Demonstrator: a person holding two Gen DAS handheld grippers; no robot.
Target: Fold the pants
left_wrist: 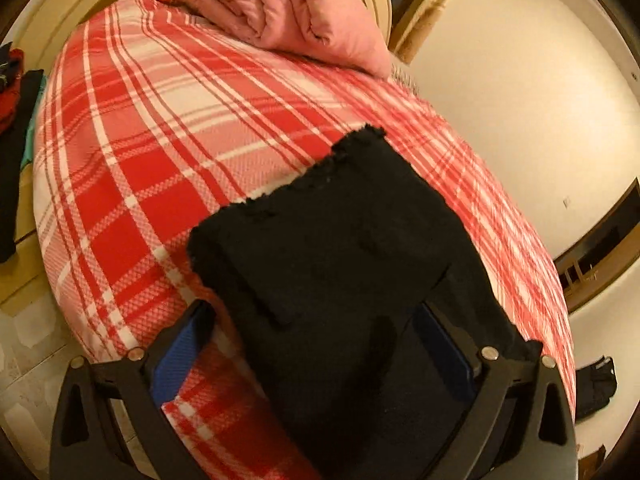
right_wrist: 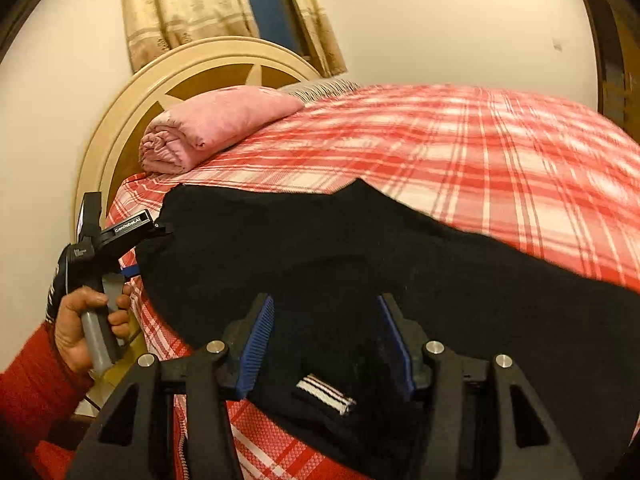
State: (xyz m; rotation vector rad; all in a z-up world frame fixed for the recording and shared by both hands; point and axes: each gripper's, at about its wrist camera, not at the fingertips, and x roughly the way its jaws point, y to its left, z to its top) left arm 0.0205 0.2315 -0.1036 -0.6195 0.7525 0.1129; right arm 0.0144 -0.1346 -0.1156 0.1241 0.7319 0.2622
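Black pants point(right_wrist: 320, 264), partly folded, lie on the plaid bedspread point(right_wrist: 500, 152) below the pink quilt point(right_wrist: 212, 128). Right gripper point(right_wrist: 326, 344) and left gripper point(left_wrist: 320, 344), jaws apart, straddle the cloth ungripped. Mid-fold, apparently; next move requires clamping an edge.

black pants point(left_wrist: 340, 240), red-white plaid bedspread point(left_wrist: 140, 140), pink quilt point(left_wrist: 288, 12)

Warm dim indoor light, fisheye-warped edges, slight motion blur.

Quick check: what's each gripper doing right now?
Left gripper: open, black pants between its fingers.
Right gripper: open over the pants.
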